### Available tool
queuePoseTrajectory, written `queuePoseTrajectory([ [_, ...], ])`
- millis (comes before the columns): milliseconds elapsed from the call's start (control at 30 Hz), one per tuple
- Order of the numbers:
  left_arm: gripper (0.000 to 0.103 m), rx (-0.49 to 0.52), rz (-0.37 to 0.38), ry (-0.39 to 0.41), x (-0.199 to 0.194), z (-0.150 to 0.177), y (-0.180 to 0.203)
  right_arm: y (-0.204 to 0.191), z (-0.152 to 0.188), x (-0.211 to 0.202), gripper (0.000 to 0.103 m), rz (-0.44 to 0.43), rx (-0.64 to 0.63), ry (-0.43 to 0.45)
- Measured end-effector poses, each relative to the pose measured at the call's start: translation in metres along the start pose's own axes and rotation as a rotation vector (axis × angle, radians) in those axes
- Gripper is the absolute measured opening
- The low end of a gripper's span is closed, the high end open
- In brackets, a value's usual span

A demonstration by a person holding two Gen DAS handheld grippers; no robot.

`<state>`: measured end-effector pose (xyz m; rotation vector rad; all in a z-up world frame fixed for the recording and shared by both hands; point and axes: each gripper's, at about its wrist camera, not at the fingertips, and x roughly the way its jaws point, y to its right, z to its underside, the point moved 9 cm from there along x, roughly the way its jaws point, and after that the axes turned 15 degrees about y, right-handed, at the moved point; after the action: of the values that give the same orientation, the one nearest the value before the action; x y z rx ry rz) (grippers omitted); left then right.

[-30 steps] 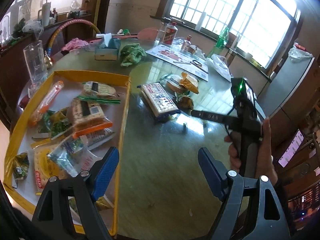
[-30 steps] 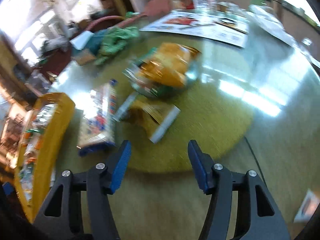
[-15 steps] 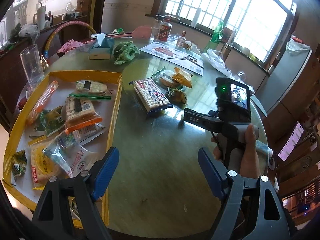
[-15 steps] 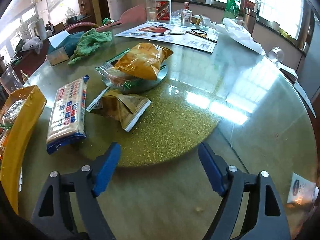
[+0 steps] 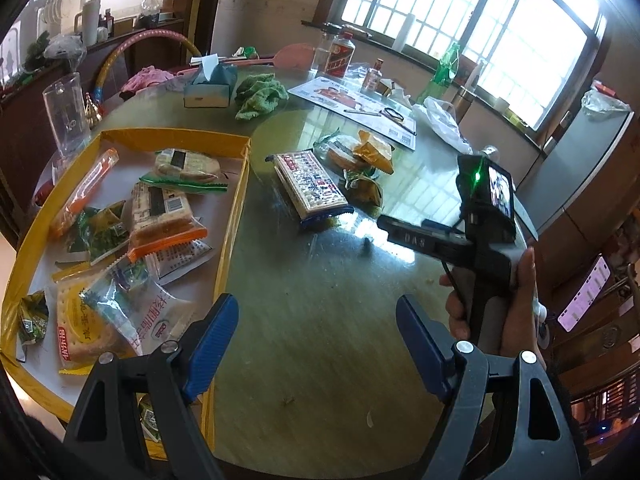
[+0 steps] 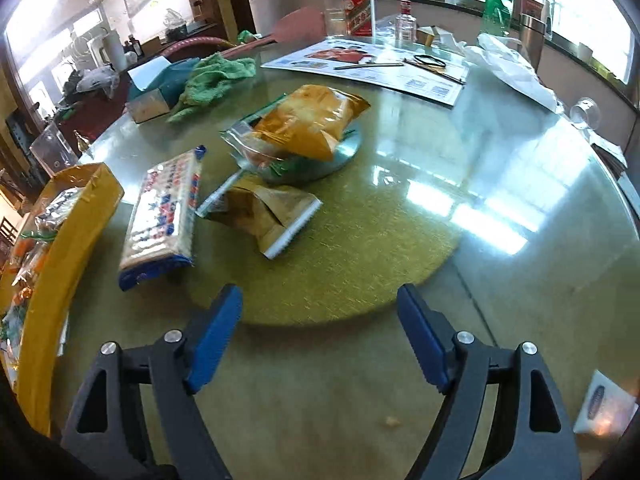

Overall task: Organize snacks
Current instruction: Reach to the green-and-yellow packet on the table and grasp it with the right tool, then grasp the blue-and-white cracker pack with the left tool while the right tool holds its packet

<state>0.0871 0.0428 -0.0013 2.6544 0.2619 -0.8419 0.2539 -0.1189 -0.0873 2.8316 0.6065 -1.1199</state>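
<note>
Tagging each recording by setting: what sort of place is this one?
Probably a home dining room: a big round glass-topped table cluttered with bottles such as the white liquor bottle with red label, a barred window, and a wooden sideboard holding household odds and ends.

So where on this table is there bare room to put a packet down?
Free: the glass table to the right of the gold packet, and the near strip in front of both open grippers. Crowded: the yellow tray, packed with snacks, and the centre cluster around the blue-ended biscuit pack.
</note>
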Motion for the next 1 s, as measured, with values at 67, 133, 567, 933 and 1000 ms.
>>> queuePoseTrajectory([
  [67, 0.081, 0.007, 0.004, 0.004, -0.004, 0.001, 0.001, -0.007, -0.006, 0.005, 0.08, -0.061, 0.0, 0.001],
  [133, 0.081, 0.009, -0.002, 0.008, -0.006, 0.001, -0.002, -0.013, -0.017, 0.009, 0.08, -0.125, -0.034, 0.008],
  [567, 0.081, -0.016, -0.036, 0.004, -0.003, -0.001, -0.016, -0.039, -0.031, 0.042, 0.039, -0.209, -0.251, -0.04],
  [933, 0.081, 0.017, -0.021, -0.115, 0.063, -0.012, 0.013, 0.002, 0.032, -0.04, 0.035, -0.019, 0.026, -0.098],
  [1000, 0.081, 0.014, -0.048, -0.134, 0.086, -0.018, 0.016, 0.014, 0.037, -0.047, 0.035, 0.012, 0.085, -0.07],
])
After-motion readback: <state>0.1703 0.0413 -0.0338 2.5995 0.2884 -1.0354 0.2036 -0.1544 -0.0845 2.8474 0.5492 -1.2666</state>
